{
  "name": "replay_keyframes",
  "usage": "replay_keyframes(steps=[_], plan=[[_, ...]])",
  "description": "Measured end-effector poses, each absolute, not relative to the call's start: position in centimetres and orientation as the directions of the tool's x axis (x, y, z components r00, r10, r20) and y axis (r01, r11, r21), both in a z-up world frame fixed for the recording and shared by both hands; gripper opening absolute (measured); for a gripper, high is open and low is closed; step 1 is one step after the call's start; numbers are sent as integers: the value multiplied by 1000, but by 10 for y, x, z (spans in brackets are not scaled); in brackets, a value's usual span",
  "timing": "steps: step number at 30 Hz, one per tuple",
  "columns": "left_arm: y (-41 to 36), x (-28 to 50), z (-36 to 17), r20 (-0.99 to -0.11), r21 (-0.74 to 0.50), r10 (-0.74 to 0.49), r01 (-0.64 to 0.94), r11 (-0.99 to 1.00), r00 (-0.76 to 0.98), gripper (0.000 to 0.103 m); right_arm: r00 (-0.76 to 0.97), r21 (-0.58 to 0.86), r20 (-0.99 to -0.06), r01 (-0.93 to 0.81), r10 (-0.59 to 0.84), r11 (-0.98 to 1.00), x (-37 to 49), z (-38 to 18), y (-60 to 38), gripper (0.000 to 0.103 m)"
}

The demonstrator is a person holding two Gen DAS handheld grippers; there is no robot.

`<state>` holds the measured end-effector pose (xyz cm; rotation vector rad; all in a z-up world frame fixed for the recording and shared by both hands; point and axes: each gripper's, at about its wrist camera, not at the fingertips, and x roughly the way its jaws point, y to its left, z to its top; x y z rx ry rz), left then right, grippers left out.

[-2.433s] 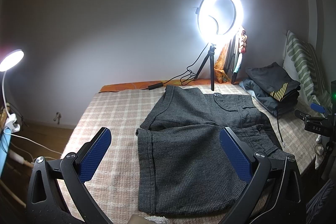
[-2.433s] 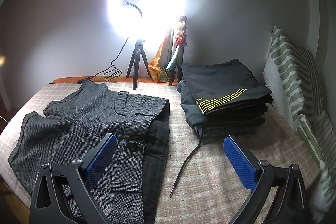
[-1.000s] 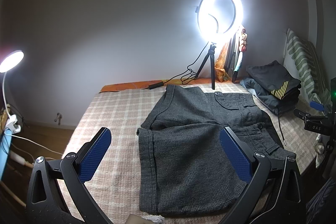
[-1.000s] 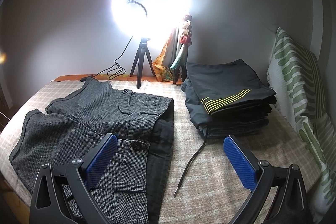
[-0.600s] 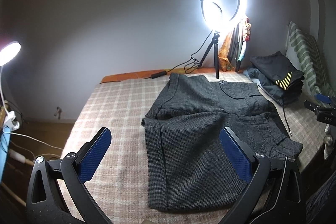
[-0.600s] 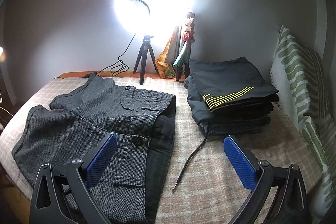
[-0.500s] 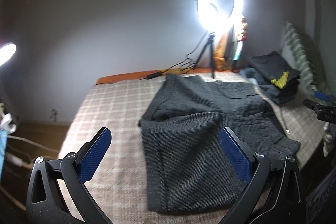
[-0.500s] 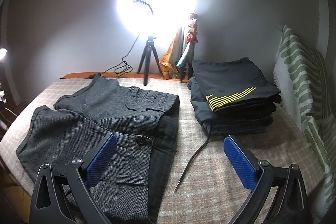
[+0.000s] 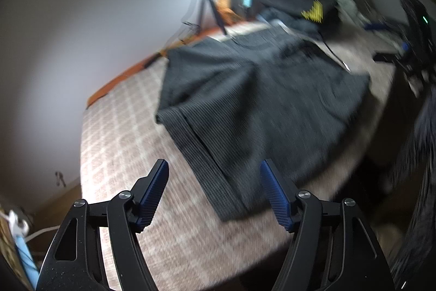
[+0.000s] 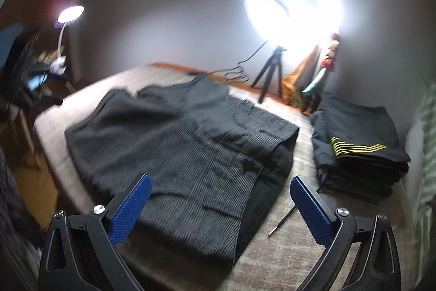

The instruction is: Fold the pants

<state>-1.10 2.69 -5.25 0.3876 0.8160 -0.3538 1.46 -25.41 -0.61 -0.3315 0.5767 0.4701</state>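
Grey houndstooth shorts [image 9: 261,100] lie flat on the checked bed cover [image 9: 128,143], legs to the left, waist to the right; they also show in the right wrist view [image 10: 177,143]. My left gripper [image 9: 215,194] is open and empty, tilted, just above the near hem corner of the front leg. My right gripper [image 10: 220,205] is open and empty, above the waist end near the dark inner waistband [image 10: 268,182]. Both views are motion-blurred.
A stack of folded dark pants with yellow stripes [image 10: 357,143] sits at the right, a drawstring [image 10: 283,220] trailing from it. A ring light on a tripod [image 10: 293,4] stands at the back. A desk lamp [image 10: 69,14] is at the left. A striped pillow [image 10: 427,127] is far right.
Both grippers have swung fast: the left dropped and tilted toward the near leg hem, its jaws narrower. The right turned left over the waist end. The shorts have not moved.
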Motion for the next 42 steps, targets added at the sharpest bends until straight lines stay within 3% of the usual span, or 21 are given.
replay_keyframes(steps=[4, 8, 19, 21, 23, 25, 29, 35, 37, 39, 42], plan=[[17, -23, -67, -798, 226, -173, 552, 802, 578, 60, 666, -159, -648, -592, 369, 790, 6, -22, -248, 100], [8, -27, -89, -841, 238, -166, 627, 742, 515, 60, 595, -168, -702, -673, 392, 721, -5, -38, -238, 96], [1, -6, -116, -864, 195, -192, 659, 726, 466, 60, 563, -257, -770, -705, 301, 661, -4, -75, -230, 88], [-5, -4, -117, -866, 193, -199, 674, 713, 459, 60, 570, -279, -773, -699, 278, 658, 0, -79, -228, 81], [-10, -2, -119, -864, 203, -198, 681, 704, 462, 60, 566, -295, -786, -697, 250, 653, 6, -84, -228, 59], [-15, -1, -120, -866, 203, -203, 691, 693, 458, 60, 556, -291, -794, -702, 246, 650, 10, -86, -229, 50], [-26, -3, -122, -862, 226, -202, 709, 669, 465, 60, 585, -273, -764, -675, 272, 685, 21, -72, -231, 19], [-40, -6, -132, -852, 287, -165, 706, 647, 497, 61, 597, -128, -718, -619, 358, 775, 51, -41, -247, 10], [-41, -7, -136, -851, 303, -151, 704, 642, 504, 62, 603, -88, -702, -602, 380, 794, 58, -33, -250, 9], [-41, -5, -137, -838, 333, -128, 684, 649, 530, 69, 602, -56, -689, -598, 402, 799, 62, -27, -252, 9], [-35, 6, -134, -827, 344, -103, 642, 685, 553, 69, 608, -43, -676, -596, 415, 802, 62, -23, -252, 9]])
